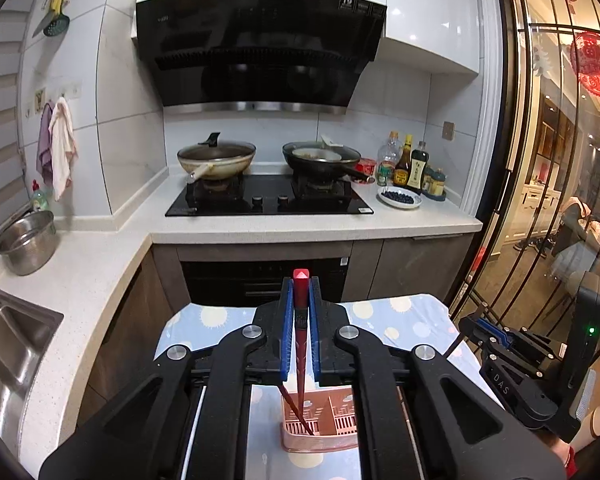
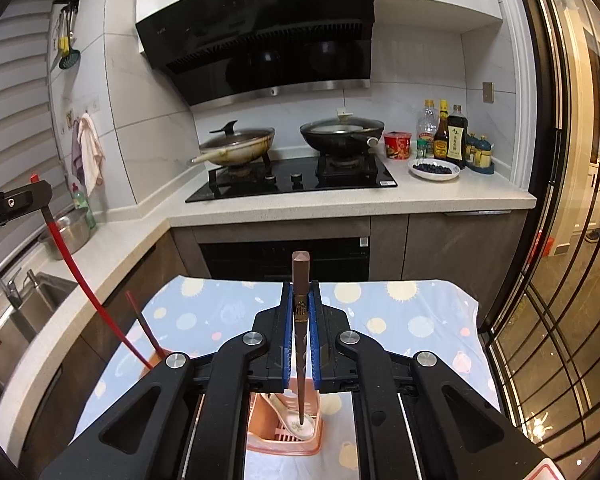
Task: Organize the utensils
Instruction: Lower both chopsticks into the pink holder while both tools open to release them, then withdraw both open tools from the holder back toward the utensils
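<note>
My left gripper (image 1: 300, 285) is shut on a red chopstick (image 1: 300, 280) held upright. Its lower end reaches down to a pink utensil holder (image 1: 332, 432), where a dark red chopstick (image 1: 294, 410) leans. My right gripper (image 2: 300, 287) is shut on a brown chopstick (image 2: 301, 276) whose tip hangs over a pink holder (image 2: 312, 446) containing a white ceramic spoon (image 2: 306, 426). In the right wrist view the left gripper (image 2: 40, 194) shows at the far left with the red chopstick (image 2: 80, 280). The right gripper (image 1: 470, 326) appears at the right of the left wrist view.
Both holders stand on a table with a blue patterned cloth (image 1: 384, 312). Behind it run the counter (image 2: 460, 196), a hob (image 2: 296, 182) with two woks, bottles (image 2: 448, 132) and a plate of blueberries (image 2: 434, 169). A sink (image 1: 12, 344) and steel pot (image 1: 28, 240) lie left, a glass door (image 2: 572, 240) right.
</note>
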The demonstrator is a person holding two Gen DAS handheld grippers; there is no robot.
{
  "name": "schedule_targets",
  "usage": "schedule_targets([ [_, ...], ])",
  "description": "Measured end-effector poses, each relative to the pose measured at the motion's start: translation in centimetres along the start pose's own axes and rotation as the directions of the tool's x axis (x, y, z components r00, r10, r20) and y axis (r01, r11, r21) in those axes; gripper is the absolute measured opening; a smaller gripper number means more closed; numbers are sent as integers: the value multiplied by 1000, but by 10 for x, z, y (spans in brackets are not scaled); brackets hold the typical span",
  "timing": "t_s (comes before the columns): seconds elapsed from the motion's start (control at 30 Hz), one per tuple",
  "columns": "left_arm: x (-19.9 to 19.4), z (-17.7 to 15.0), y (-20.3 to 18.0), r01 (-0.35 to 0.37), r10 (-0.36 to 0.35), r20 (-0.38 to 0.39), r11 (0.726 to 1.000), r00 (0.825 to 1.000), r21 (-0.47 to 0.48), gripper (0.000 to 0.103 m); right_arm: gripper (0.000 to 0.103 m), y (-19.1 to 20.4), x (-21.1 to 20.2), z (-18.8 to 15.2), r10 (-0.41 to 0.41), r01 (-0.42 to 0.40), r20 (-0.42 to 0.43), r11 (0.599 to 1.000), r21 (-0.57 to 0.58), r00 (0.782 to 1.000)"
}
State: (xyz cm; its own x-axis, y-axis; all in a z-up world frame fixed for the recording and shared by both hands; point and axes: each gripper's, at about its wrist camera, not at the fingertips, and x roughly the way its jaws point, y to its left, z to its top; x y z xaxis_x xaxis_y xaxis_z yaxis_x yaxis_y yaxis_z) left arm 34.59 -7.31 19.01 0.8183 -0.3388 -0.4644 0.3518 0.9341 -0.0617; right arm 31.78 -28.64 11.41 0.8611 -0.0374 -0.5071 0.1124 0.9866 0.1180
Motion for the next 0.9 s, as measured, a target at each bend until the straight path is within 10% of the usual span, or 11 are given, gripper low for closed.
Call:
schedule_targets([
  [0.3, 30, -27, -2, -27, 28, -72, 1000, 997, 15, 12, 8, 1, 17, -15, 8, -8, -45, 1000, -5, 999],
  [0.37, 34, -31, -2, -46, 47, -82, 999, 996, 8, 57, 16, -1, 14, -18, 4, -3, -40, 1000, 3, 999],
  [0.43, 32, -37, -2, -80, 80, -67, 997, 995, 9, 68, 23, -2, 9, -19, 2, -2, -29, 1000, 9, 1000],
  [0.9, 17, -71, -9, -103, 108, -103, 993, 989, 50, 69, 32, -1, -28, -39, -2, 2, -4, 1000, -6, 1000],
])
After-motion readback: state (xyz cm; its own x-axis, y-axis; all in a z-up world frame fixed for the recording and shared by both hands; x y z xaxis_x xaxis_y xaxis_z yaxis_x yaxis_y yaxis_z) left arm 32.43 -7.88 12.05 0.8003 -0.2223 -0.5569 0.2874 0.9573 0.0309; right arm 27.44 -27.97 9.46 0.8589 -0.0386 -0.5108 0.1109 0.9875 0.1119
